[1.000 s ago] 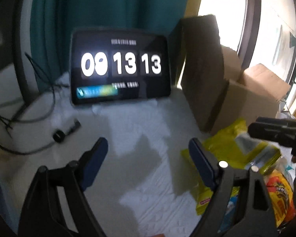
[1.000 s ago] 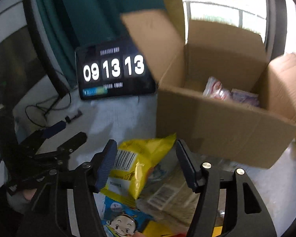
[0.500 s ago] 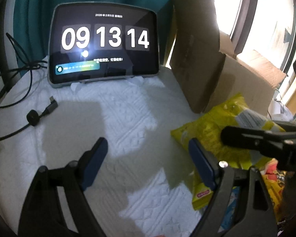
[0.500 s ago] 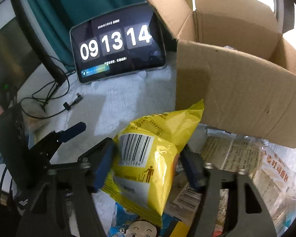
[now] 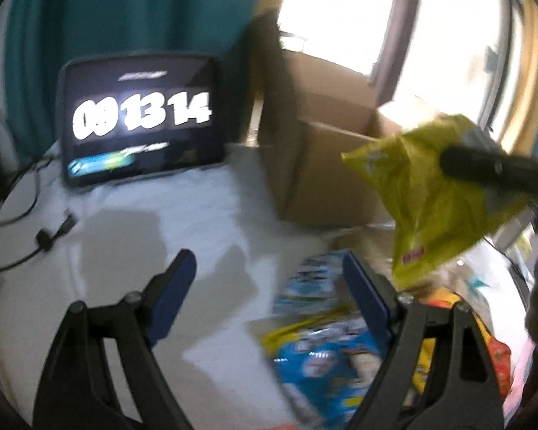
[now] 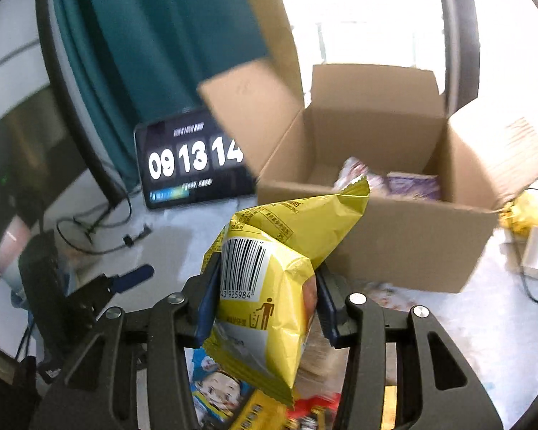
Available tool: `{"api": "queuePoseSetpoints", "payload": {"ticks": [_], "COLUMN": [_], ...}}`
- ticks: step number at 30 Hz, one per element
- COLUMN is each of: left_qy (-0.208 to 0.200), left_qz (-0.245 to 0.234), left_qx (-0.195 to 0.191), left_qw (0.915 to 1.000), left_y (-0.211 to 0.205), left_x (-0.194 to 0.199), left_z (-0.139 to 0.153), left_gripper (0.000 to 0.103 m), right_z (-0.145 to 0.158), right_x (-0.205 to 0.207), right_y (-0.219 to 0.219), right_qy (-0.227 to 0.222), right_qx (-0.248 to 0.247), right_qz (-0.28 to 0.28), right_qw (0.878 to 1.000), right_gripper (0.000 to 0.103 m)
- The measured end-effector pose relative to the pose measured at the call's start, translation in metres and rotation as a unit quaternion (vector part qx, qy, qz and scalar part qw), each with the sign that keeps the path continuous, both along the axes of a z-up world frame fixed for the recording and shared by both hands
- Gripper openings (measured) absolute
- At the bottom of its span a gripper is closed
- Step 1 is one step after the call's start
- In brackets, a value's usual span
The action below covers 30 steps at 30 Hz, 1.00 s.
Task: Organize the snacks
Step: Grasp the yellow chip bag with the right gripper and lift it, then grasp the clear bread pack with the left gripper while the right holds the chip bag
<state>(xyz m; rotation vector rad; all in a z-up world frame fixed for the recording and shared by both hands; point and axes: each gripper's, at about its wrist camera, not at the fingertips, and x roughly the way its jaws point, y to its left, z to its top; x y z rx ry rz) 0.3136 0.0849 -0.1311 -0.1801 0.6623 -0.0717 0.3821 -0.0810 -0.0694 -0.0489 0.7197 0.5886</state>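
Your open brown cardboard box (image 6: 405, 236) stands with its flaps up, the near wall just behind the bag you carry, and the left flap leaning toward the black tablet clock (image 6: 193, 159) by the teal curtain (image 6: 154, 43). The white cloth-covered table (image 5: 204, 215) lies bare between the clock and your left tongs (image 5: 269, 283), with a black cable (image 5: 50, 240) at its left edge. Your right tongs (image 6: 265, 301) are closing on the crinkled yellow foil snack bag (image 6: 269, 286), their blue pads pressing both its sides; it hangs lifted above the pile, barcode toward the camera, its pointed top corner reaching over the box's near rim. Your left tongs stand spread wide with nothing between the pads, above a blue snack packet (image 5: 326, 351) lying flat on the table. Pale wrapped snacks (image 6: 394, 181) lie inside the box.
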Motion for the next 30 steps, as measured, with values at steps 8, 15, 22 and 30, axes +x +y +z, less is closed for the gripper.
{"api": "queuePoseSetpoints", "payload": {"ticks": [8,15,22,30], "left_qy": [0.025,0.058,0.096,0.099], "left_qz": [-0.076,-0.129,-0.162,-0.125], "left_qx": [0.014,0.062,0.138,0.229], "left_qw": [0.9967,0.9879,0.9723,0.9605], "left_y": [-0.066,-0.124,-0.149,-0.149], "left_x": [0.018,0.024,0.030,0.047], "left_z": [0.010,0.007,-0.012,-0.025], "left_gripper": [0.085,0.085,0.085,0.085], "right_z": [0.023,0.012,0.001,-0.010], "right_x": [-0.008,-0.007,-0.005,0.000], "right_y": [-0.074,-0.136,-0.182,-0.205], "right_qy": [-0.033,-0.022,-0.014,-0.008], "right_qx": [0.026,0.051,0.081,0.109], "right_qz": [-0.032,-0.064,-0.088,-0.088], "right_qw": [0.999,0.996,0.993,0.990], "right_gripper": [0.049,0.049,0.049,0.050]}}
